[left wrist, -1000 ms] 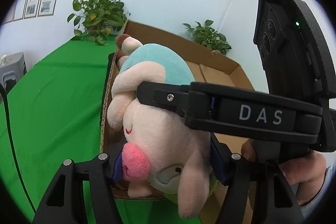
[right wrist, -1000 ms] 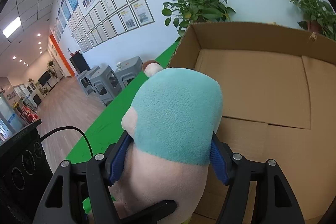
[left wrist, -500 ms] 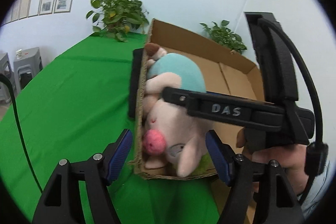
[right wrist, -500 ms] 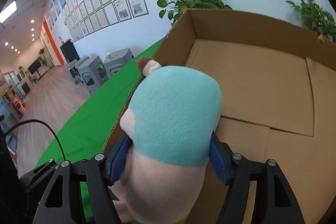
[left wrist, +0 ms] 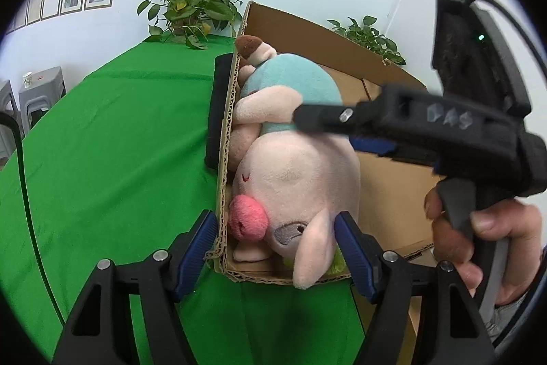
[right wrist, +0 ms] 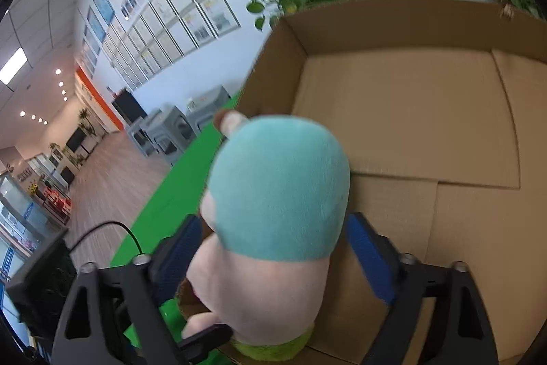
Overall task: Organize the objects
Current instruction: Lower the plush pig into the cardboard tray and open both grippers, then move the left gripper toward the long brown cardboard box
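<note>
A plush pig with a teal body and pink snout lies in the cardboard box, against its left wall. My left gripper is open around the head. Its left pad is outside the wall, its right pad beside the ear, and neither presses. In the right wrist view the teal body sits between the blue pads of my right gripper, with a small gap on each side. From the left wrist view, one of the right gripper's fingers crosses over the toy's body.
The box stands on a green tablecloth, and its floor is bare to the right of the toy. Two potted plants stand behind it. A hand grips the right tool. A black cable runs along the left.
The pig has come down into the box against its left wall. My left pads, pressed on the head a second ago, now stand clear of it. The right pads have eased off the body.
</note>
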Demonstrator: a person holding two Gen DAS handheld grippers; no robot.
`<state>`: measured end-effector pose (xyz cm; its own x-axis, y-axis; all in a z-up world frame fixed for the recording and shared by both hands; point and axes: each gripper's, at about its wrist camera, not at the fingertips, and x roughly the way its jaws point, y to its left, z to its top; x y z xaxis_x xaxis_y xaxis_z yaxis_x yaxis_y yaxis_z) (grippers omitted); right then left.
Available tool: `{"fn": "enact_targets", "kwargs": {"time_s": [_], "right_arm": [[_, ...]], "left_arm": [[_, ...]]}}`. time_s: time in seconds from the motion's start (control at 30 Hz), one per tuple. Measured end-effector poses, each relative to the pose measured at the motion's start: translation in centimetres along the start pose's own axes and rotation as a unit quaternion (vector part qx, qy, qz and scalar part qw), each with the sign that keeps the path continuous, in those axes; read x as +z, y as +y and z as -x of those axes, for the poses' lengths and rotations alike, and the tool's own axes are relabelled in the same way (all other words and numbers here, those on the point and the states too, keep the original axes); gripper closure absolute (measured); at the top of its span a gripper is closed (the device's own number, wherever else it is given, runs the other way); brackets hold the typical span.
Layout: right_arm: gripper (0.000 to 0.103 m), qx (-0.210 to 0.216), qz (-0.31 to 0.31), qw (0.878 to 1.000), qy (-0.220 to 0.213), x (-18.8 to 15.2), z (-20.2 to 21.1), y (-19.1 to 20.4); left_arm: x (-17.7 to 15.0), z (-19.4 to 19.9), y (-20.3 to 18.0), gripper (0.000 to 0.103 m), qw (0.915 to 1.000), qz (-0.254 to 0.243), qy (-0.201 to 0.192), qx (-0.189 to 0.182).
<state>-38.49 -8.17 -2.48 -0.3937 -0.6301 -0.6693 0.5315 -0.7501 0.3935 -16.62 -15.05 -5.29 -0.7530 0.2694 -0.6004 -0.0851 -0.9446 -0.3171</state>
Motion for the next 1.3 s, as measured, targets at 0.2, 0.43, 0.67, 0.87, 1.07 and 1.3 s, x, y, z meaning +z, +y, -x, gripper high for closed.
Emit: {"fn": "enact_targets", "kwargs": {"time_s": [0.2,0.43,0.67,0.87,1.07,1.3], "right_arm": [[0.040,-0.005,0.017,1.000,-0.007,-0.4,-1.4,0.4],[0.029,-0.016,0.005,1.000,-0.002,-0.8,-1.0,0.1],[0.000,-0.122,0.042,0.989,-0.069,-4.3,8.0,0.3],[0.000,-0.183,0.018,0.981,-0.065,-11.3,13.6,-2.4],[0.002,-0.199,-0.029,0.977,-0.069,-19.1,19.5,-6.6],[0.080,-0.248,-0.011,0.965,-0.080,-23.8,23.6,-7.1]], "left_arm": [[0.5,-0.4,0.0,0.035,1.0000,-0.005,0.005,0.004],[0.3,0.2,-0.5,0.035,0.9994,-0.017,0.009,0.028],[1.0,5.8,-3.4,0.023,0.9934,-0.039,-0.060,0.089],[-0.4,9.1,-9.2,0.021,0.9809,-0.091,-0.110,0.132],[-1.6,9.9,-13.4,0.021,0.9822,-0.100,-0.118,0.107],[-3.4,8.7,-16.0,0.100,0.9889,-0.106,-0.086,0.058]]}}
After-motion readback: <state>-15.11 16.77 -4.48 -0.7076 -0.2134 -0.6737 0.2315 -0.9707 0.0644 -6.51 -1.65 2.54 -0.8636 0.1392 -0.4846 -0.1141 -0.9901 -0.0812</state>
